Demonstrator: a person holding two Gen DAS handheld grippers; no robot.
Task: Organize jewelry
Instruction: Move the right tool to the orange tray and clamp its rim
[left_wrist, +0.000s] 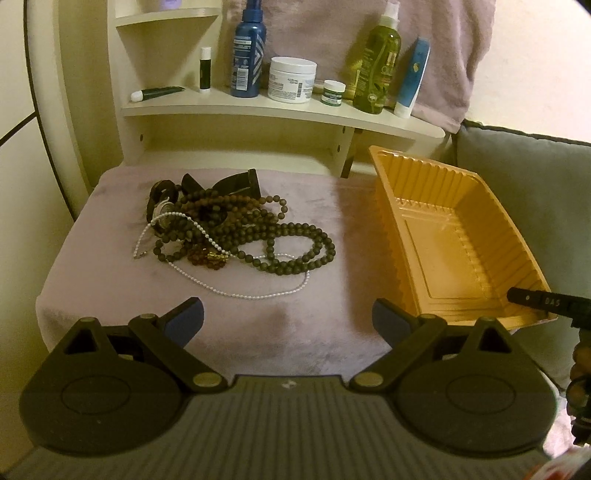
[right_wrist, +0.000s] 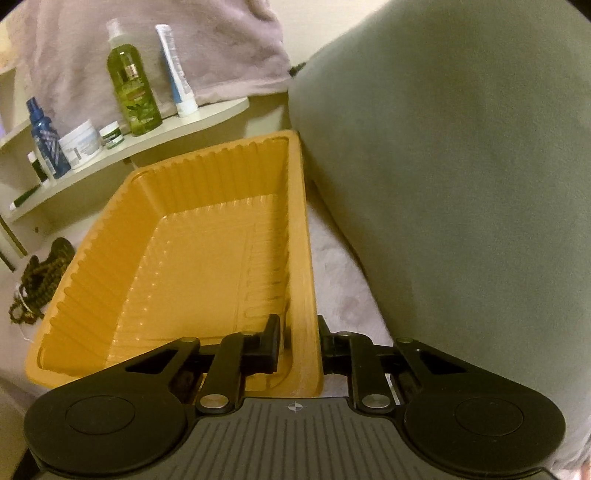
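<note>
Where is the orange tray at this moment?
The orange tray sits on the right side of the lilac cloth, right of the jewelry pile; the right gripper clamps its near right wall.

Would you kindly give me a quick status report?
Left tongs open, empty. Right tongs shut on orange ribbed plastic tray wall. Tangled dark bead necklaces still on cloth.

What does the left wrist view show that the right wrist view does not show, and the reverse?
Only the left wrist view shows the open left gripper above the lilac cloth, the white pearl strand, and the whole heap of dark bead necklaces.

Only the right wrist view shows the right gripper shut on the near right wall of the orange tray, one finger inside and one outside, and how close the grey cushion is.

Both show the tray, empty, part of the beads, and the shelf with the green bottle.
</note>
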